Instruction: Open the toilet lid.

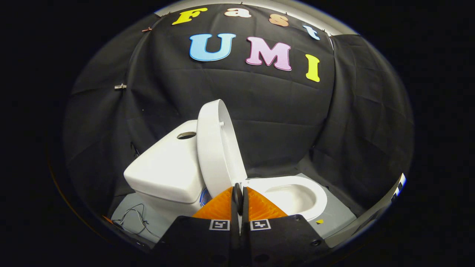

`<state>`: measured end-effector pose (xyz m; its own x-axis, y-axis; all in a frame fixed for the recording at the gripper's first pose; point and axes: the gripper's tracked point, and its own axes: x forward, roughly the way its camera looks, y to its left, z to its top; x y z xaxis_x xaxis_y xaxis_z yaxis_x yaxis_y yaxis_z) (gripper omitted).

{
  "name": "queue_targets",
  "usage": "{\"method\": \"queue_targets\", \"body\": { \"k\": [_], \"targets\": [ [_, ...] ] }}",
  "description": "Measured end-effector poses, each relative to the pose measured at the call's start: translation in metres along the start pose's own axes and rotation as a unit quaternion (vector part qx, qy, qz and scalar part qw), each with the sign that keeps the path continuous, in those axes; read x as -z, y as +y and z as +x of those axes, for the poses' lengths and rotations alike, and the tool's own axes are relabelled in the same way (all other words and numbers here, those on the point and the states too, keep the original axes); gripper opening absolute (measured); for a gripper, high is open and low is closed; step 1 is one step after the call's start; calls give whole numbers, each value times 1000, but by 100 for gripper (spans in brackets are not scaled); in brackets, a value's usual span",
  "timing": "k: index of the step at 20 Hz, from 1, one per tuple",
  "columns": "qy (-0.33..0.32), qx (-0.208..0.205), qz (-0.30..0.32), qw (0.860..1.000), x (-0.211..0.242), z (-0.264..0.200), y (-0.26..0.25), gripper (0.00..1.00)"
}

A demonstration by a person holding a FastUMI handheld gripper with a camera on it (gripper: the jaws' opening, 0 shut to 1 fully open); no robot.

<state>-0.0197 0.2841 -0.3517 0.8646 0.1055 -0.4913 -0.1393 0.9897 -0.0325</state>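
A white toilet stands just ahead of my fingers. Its lid [217,148] is raised, standing nearly upright and leaning back against the tank [167,167]. The bowl [293,196] lies uncovered to the right of the lid, its rim and hollow in full sight. My gripper [240,196] is shut, the two fingers pressed together with nothing between them. Its tips sit just in front of the lid's lower edge, near the hinge end of the bowl.
The tank top has a round hole [186,135]. The toilet stands on a grey floor panel [334,217], with thin loose wires [135,220] lying at the tank's foot. Black cloth walls close in behind and on both sides.
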Motion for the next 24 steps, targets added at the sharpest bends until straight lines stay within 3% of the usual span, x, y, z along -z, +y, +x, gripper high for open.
{"method": "queue_targets", "body": {
  "k": [6,10,14,17,24],
  "targets": [
    [-1,4,-1,1000,-1,-2,1,5],
    [-8,2,-3,1000,-4,2,-1,14],
    [-13,-1,-8,1000,-8,0,-3,52],
    [-17,-14,-8,1000,-12,-3,3,99],
    [-43,-31,-26,998,-35,-24,3,98]
  ]
}}
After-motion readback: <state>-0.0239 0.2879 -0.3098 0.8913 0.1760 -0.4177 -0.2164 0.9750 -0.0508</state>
